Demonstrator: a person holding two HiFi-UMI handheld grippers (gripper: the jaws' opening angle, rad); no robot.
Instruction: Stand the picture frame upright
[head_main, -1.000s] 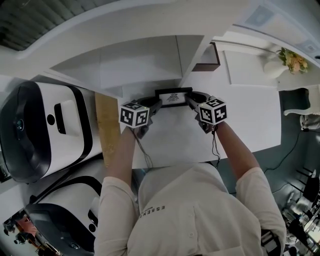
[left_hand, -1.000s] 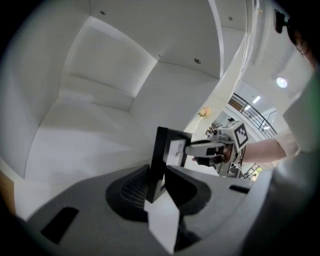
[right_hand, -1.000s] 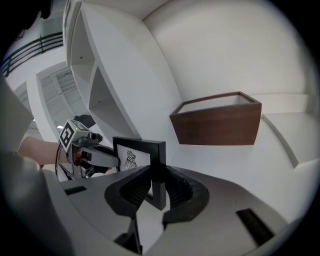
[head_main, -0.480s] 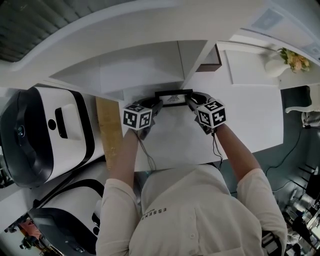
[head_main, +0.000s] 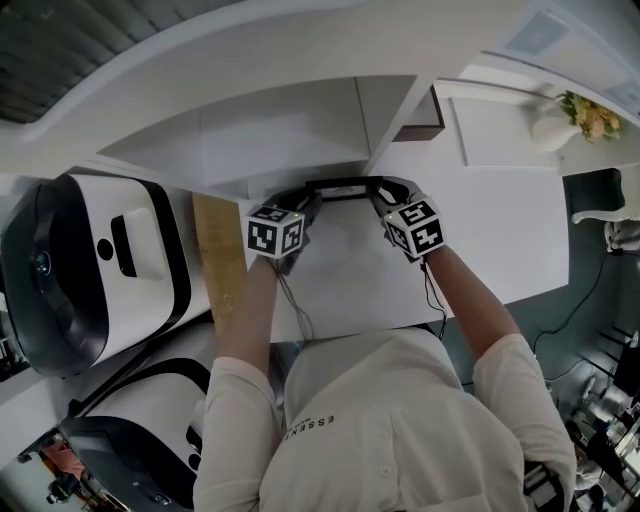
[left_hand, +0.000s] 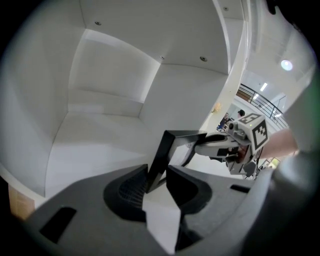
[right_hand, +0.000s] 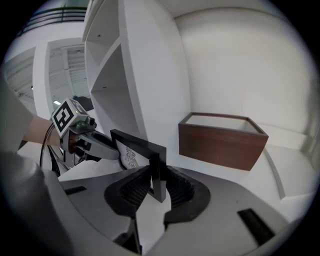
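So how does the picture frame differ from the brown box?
The picture frame is black; the wooden box is brown. The picture frame is thin, with a print on its face; the wooden box is deep and pale on top. The picture frame is up on edge; the wooden box sits flat. Both are rectangular.

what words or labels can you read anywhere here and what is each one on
"ESSEN": on the shirt, head view; the later letters and the smaller line under it are unreadable.
picture frame: an emblem print, its lettering too small to read.
marker cubes: black-and-white squares, no words.
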